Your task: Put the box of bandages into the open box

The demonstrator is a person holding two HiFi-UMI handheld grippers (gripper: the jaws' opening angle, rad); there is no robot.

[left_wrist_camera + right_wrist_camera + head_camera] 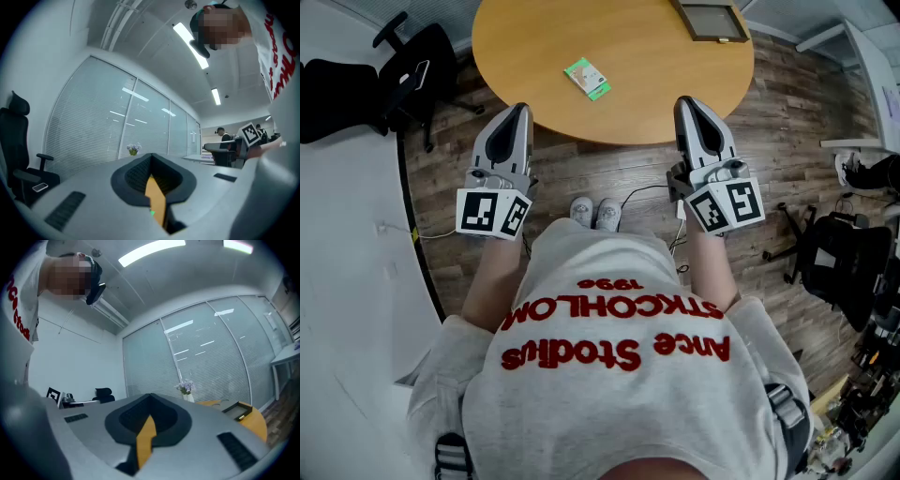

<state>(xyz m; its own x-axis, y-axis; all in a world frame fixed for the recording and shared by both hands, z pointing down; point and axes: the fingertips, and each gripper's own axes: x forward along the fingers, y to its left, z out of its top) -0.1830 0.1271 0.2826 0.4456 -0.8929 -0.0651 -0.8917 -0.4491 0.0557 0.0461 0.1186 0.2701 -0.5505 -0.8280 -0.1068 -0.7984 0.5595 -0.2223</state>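
The box of bandages [588, 79], likely light, stiff yet crushable and best pinched across its narrow sides, lies flat mid-table [656, 84], the open box [710, 19] at the table's far edge, the left gripper [522, 109] and right gripper [685, 101] pressed together, empty, at its near edge.

A round wooden table [656, 75] fills the top centre of the head view, on a grey-brown plank floor [609, 178]. A black office chair [422, 70] stands at upper left, a second chair [839, 244] at the right edge. Glass walls with lowered blinds [108, 126] stand under strip ceiling lights [190, 40]
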